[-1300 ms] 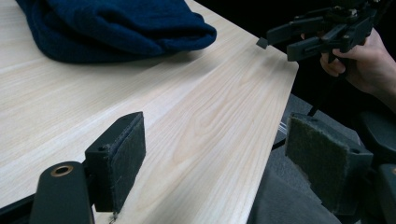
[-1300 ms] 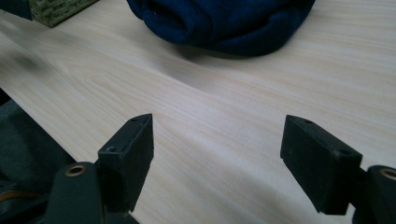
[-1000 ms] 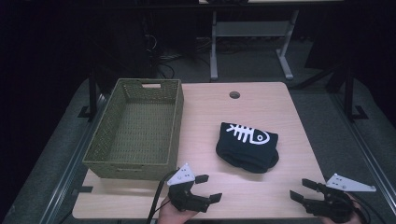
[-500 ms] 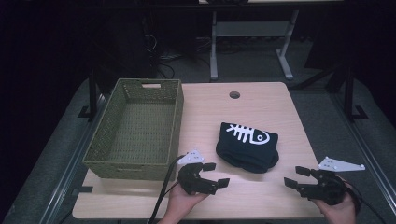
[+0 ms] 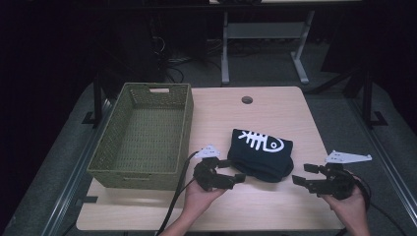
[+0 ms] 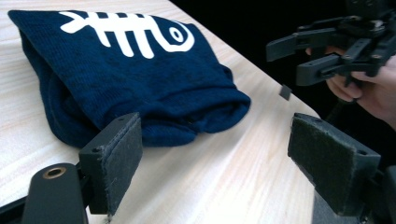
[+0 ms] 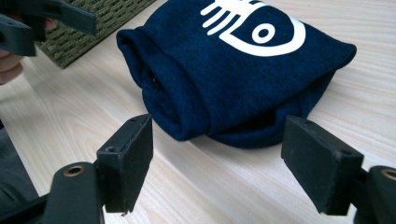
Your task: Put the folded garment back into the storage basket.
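Note:
A folded dark blue garment [image 5: 260, 154] with a white fish-skeleton print lies on the wooden table [image 5: 236, 206]. My left gripper [image 5: 236, 176] sits just left of the garment's near edge, open, jaws pointing right at it. My right gripper [image 5: 301, 174] is open just to the right of the garment, jaws pointing left. In the left gripper view the garment [image 6: 135, 79] lies ahead between the black pads [image 6: 116, 161], with the right gripper [image 6: 303, 58] beyond. The right gripper view has the garment [image 7: 233, 70] close ahead of its wide-apart pads [image 7: 130, 161].
An olive woven basket [image 5: 142, 135] stands empty on the table's left half, its corner [image 7: 88, 35] showing in the right gripper view. A round cable hole [image 5: 247, 100] is near the far edge. Cables trail from both grippers off the near edge.
Both grippers have moved forward from the table's near edge and inward toward the garment, now flanking its near side. Both have stayed open.

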A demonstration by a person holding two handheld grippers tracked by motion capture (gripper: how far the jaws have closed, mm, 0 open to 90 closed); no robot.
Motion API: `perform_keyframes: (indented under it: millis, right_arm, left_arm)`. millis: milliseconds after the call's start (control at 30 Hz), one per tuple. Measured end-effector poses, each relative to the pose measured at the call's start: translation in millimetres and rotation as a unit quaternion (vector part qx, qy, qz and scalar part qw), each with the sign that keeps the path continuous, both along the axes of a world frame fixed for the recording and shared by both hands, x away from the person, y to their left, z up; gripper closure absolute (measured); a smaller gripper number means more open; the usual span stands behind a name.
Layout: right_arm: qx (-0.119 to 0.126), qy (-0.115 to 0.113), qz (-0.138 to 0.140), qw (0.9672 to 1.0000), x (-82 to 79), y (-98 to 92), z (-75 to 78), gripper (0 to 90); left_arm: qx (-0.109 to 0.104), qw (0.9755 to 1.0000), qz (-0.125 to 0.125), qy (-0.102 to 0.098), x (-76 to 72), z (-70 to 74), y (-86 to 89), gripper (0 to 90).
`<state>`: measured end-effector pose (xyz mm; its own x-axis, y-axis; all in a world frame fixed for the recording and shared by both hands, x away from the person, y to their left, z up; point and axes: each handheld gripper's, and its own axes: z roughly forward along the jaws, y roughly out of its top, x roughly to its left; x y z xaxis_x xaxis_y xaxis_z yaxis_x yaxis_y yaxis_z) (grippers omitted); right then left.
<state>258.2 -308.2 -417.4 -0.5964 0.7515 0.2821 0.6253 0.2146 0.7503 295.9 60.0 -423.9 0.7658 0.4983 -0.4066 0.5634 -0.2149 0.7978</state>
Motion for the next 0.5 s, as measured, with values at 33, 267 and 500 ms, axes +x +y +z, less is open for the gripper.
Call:
perform_keyframes:
  millis: [33, 267, 500]
  right_arm:
    - [-0.001, 0.0, 0.0, 1.0, 2.3, 0.5, 1.1, 25.0]
    - [-0.002, 0.012, 0.003, 0.9999, 21.3, 5.0, 8.4, 25.1]
    - [-0.001, 0.038, -0.007, 0.9993, 40.8, 6.8, 7.1, 25.3]
  left_arm:
    - [0.0, 1.0, 0.003, -0.002, 2.1, 0.4, -2.0, 17.7]
    - [0.018, 0.9993, 0.034, -0.004, 24.6, -0.3, -12.1, 18.4]
    - [0.028, 0.9969, 0.071, 0.016, 47.5, -9.3, -14.0, 19.1]
